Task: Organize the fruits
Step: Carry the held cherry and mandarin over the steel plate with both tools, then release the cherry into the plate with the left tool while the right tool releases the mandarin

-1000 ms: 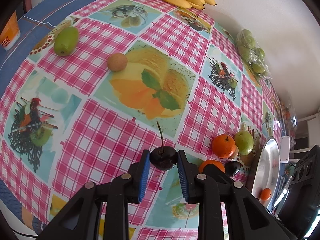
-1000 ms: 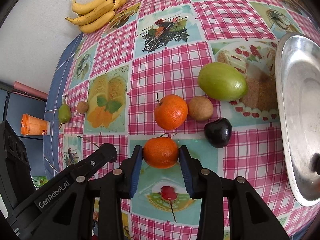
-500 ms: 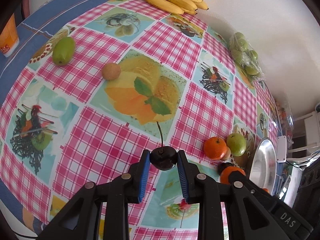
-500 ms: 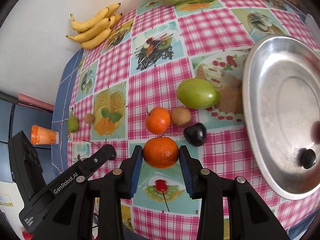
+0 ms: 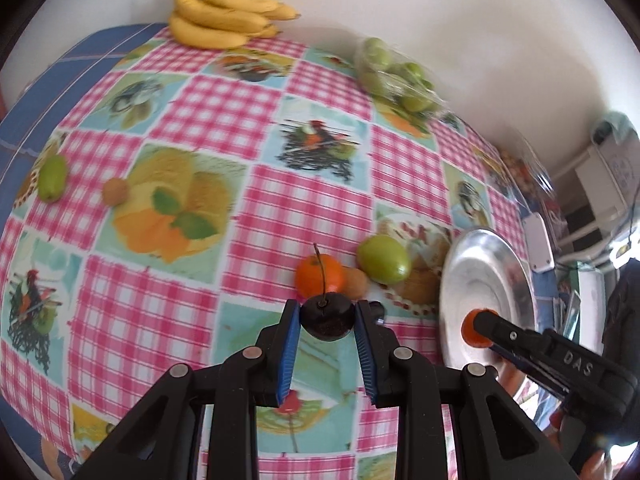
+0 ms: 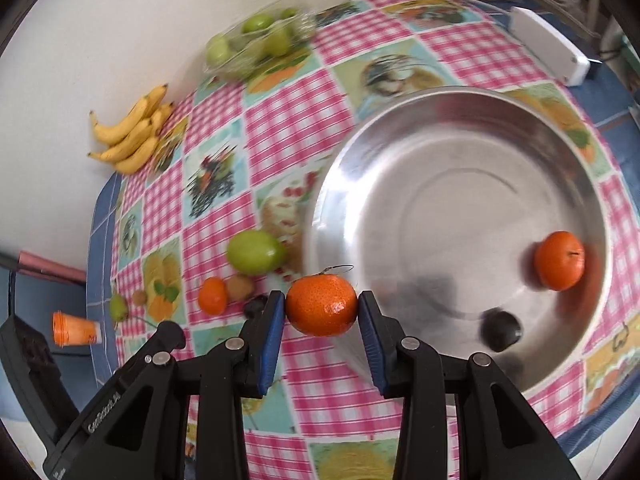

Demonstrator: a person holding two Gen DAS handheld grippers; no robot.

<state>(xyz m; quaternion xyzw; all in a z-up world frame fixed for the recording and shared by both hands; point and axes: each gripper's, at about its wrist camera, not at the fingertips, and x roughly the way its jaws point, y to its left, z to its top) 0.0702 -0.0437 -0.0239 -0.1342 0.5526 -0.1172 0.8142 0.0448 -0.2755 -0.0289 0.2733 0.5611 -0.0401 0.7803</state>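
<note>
A: Entry, carry phase. My right hand-held gripper (image 6: 322, 306) has its pads clamped on a mandarin (image 6: 322, 305), held clear of the counter (image 6: 320, 384). My left hand-held gripper (image 5: 327, 318) is pinched narrow on a dark cherry (image 5: 327, 317), stem pointing up and away from the wrist.

B: Landmark for both?

A: The steel bowl (image 6: 400, 140). From the right wrist view the mandarin hangs just at the bowl's near-left rim, not yet over the basin. The bowl's floor lies ahead and to the right of the fingers.

B: And the left load?

A: In the left wrist view the bowl (image 5: 516, 280) lies to the right of the cherry, well apart, with checked cloth between them. I judge the right hand nearer to the bowl, so it should drop first.

B: Anything already in the bowl?

A: A second mandarin (image 6: 560, 260) against the far-right wall and a dark fruit (image 6: 501, 330) at the near side. The middle is bare.

B: Long axis?

A: The mandarin is near round, so none matters. The cherry's stem is the only axis, and it stands clear of the pads.

B: Left behind?

A: To the left of the bowl: a green fruit (image 6: 256, 252), an orange (image 6: 213, 296), a brown fruit (image 6: 240, 287).

B: Risk?

A: As I read it, crossing arms over the bowl if both go together.
</note>
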